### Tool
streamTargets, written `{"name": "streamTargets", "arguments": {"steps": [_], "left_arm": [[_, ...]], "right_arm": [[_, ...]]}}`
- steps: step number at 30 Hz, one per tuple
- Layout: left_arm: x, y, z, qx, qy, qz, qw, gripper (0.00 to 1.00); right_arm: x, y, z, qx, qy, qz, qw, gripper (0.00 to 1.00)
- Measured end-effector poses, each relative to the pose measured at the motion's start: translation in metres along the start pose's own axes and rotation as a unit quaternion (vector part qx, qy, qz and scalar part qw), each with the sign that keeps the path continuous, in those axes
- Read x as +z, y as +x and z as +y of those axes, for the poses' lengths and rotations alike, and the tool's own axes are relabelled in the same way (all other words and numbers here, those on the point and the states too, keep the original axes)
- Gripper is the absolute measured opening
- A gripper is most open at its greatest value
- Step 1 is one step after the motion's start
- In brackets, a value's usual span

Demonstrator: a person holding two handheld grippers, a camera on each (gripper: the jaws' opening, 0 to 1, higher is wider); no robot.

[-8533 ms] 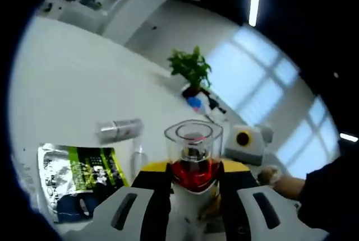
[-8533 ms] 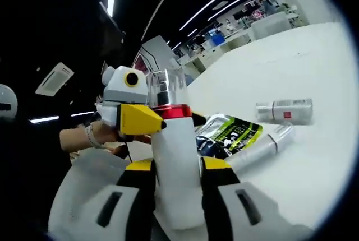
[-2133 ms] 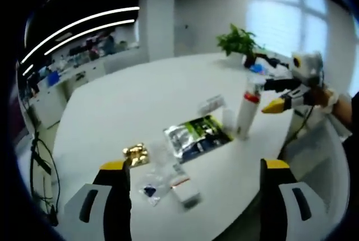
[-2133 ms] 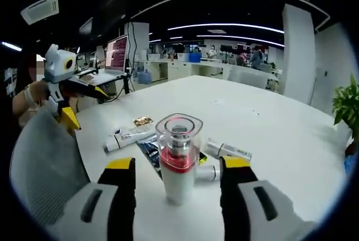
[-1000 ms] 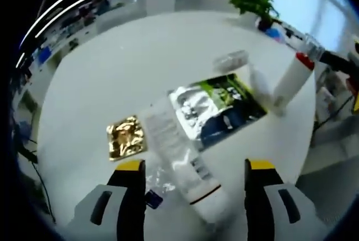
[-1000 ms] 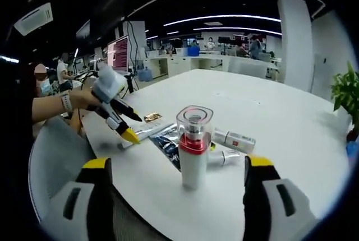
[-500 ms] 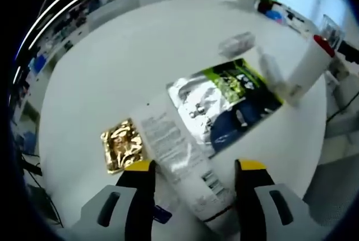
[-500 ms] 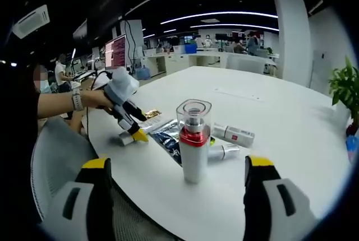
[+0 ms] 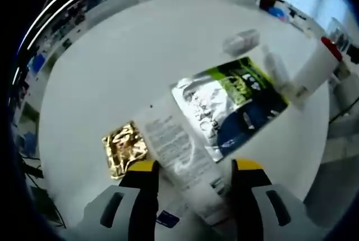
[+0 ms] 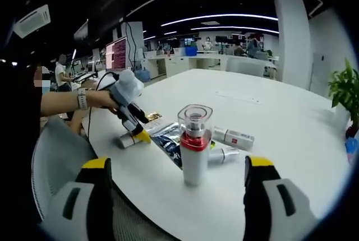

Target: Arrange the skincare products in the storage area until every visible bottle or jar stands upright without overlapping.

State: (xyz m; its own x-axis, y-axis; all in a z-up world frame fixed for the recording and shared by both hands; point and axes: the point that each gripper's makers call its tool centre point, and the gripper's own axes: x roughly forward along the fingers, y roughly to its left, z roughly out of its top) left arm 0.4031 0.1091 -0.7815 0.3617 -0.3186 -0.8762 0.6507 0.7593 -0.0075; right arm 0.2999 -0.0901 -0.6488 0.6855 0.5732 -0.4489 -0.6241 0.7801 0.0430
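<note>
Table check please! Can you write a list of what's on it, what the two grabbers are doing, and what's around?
Surface: white round table.
Job's things: pump bottle upright; white tube, small bottle and grey-capped tube lying flat.
Clutter: foil pouch, gold sachet.
Grippers: left gripper open around the white tube; right gripper open, holding nothing.
Cables: nothing seen on the table.
Surroundings: potted plant, office desks, ceiling lights.
</note>
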Motion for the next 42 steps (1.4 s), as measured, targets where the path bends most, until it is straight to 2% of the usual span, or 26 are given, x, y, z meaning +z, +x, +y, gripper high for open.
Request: {"name": "streamTargets", "arguments": {"steps": [8,12,21,29,32,38,42], "left_arm": [[0.001,0.001,0.001,0.0,0.0,0.003,1.0,0.41],[0.002,0.001,0.001,-0.002,0.001,-0.005,1.0,0.38],[0.006,0.002,0.004,0.01,-0.034,-0.026,0.999,0.31],[0.007,-0.004,0.004,0.025,-0.024,-0.046,0.9983,0.25],[0.009,-0.011,0.006,0.033,-0.02,-0.061,0.9974,0.24],[0.018,-0.029,-0.001,0.016,-0.019,-0.094,0.9953,0.24],[0.026,-0.042,-0.004,0.01,-0.032,-0.13,0.991,0.24]], "right_arm": [[0.003,0.001,0.001,0.004,-0.007,-0.002,1.0,0.99],[0.004,0.001,0.001,0.005,-0.007,-0.007,0.9999,0.98],[0.0,0.002,0.006,0.011,-0.007,-0.002,0.9999,0.97],[0.002,0.002,0.007,0.015,-0.006,-0.007,0.9998,0.97],[0.002,0.001,0.009,0.016,-0.008,-0.006,0.9998,0.96],[-0.001,0.003,0.015,0.024,-0.003,-0.004,0.9997,0.96],[0.002,0.003,0.019,0.031,0.011,-0.014,0.9994,0.95]]}}
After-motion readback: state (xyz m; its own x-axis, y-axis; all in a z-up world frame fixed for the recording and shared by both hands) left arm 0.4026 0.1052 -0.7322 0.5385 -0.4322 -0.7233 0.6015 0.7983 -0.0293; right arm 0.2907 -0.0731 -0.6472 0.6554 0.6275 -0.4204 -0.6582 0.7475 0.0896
